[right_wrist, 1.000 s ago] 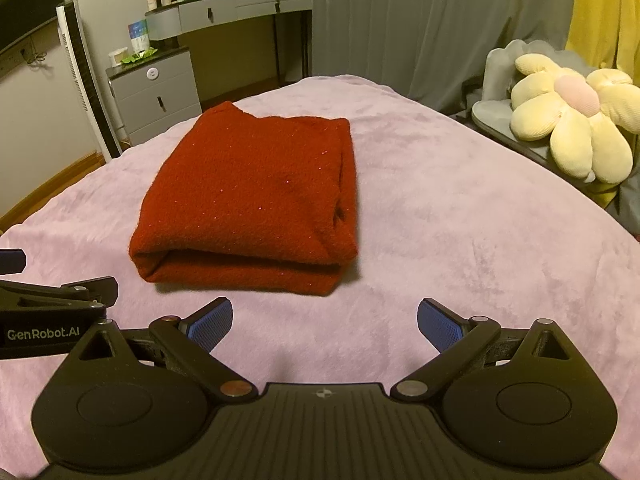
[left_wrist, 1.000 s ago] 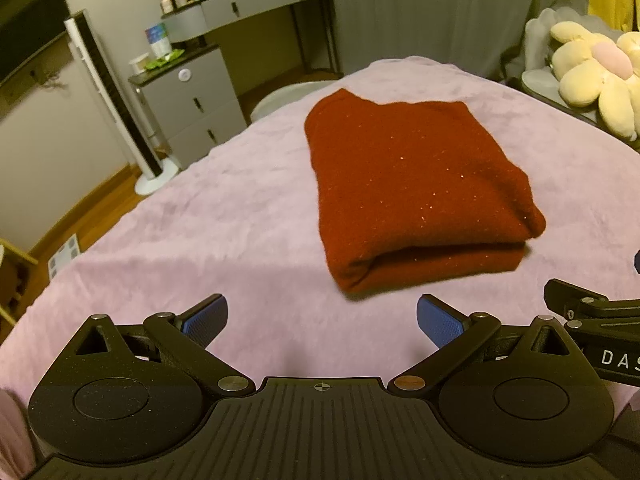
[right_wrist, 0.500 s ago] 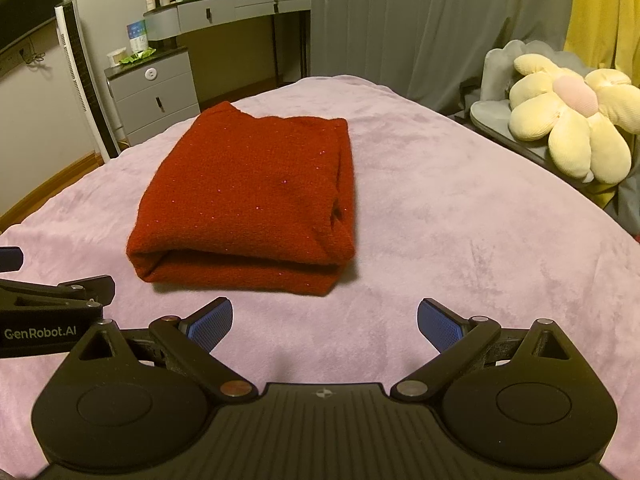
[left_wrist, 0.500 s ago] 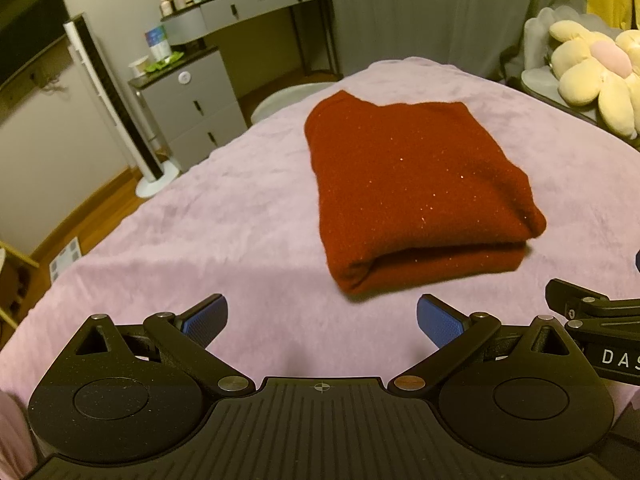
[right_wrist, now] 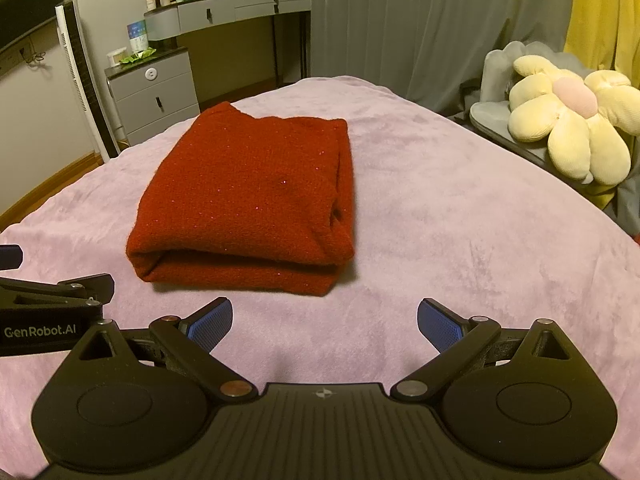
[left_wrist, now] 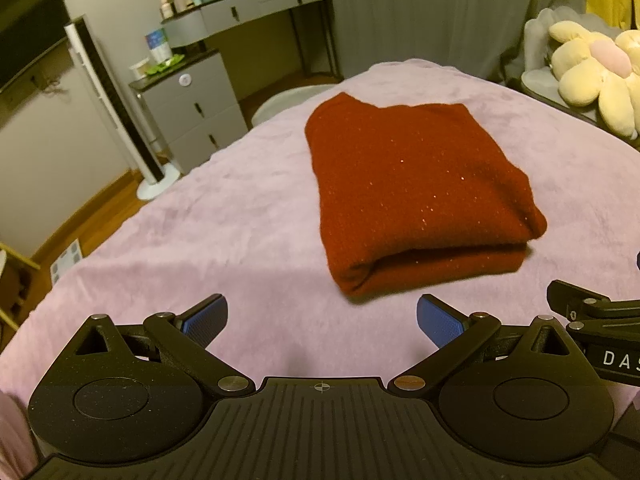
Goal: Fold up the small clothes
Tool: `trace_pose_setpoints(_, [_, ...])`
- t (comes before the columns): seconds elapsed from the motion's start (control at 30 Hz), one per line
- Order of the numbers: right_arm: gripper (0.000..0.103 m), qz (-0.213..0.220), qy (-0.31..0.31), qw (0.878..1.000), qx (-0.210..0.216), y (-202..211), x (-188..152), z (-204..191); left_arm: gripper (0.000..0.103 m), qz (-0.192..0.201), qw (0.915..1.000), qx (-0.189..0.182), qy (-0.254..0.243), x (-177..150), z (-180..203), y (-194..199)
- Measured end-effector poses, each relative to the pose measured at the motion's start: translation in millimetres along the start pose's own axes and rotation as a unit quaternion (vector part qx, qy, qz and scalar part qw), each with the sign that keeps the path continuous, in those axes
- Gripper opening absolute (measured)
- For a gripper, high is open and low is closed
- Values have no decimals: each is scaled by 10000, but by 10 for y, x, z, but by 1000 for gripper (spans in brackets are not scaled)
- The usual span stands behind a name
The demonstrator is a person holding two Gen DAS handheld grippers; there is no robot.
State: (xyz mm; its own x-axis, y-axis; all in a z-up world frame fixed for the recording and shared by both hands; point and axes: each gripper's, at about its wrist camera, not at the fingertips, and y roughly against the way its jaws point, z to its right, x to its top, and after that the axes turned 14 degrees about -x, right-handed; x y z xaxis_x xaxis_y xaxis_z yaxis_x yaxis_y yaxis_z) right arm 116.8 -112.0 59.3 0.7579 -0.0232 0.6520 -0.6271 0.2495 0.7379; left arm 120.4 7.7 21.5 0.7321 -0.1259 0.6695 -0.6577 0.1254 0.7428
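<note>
A dark red knit garment (left_wrist: 416,196) lies folded into a thick rectangle on the lilac bed cover (left_wrist: 200,232). It also shows in the right wrist view (right_wrist: 248,200). My left gripper (left_wrist: 322,320) is open and empty, a short way in front of the garment's near left corner. My right gripper (right_wrist: 324,320) is open and empty, just short of the garment's near folded edge. Each gripper's side shows at the edge of the other's view.
A yellow flower cushion (right_wrist: 568,128) sits on a grey chair at the right of the bed. A grey drawer unit (left_wrist: 192,104), a white tower fan (left_wrist: 116,112) and a dressing table (right_wrist: 228,12) stand beyond the bed's far left edge.
Both grippers have shifted very slightly; the garment has not moved and both grippers stay open.
</note>
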Motion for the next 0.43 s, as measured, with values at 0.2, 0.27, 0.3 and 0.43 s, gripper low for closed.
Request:
trace_pose_setpoints(0.2, [99, -2, 3, 10000, -9, -8, 0, 5, 103, 55, 10000, 25, -1, -16, -20, 7])
trace_pose_setpoints(0.27, [99, -5, -4, 10000, -8, -9, -7, 1, 103, 28, 10000, 40, -28, -15, -17, -3])
trace_pose_setpoints(0.3, [99, -8, -10, 10000, -7, -12, -7, 4, 103, 10, 10000, 52, -49, -13, -8, -11])
trace_pose_setpoints(0.43, [99, -1, -2, 10000, -10, -13, -11, 1, 103, -18, 9999, 60, -135, -9, 25, -22])
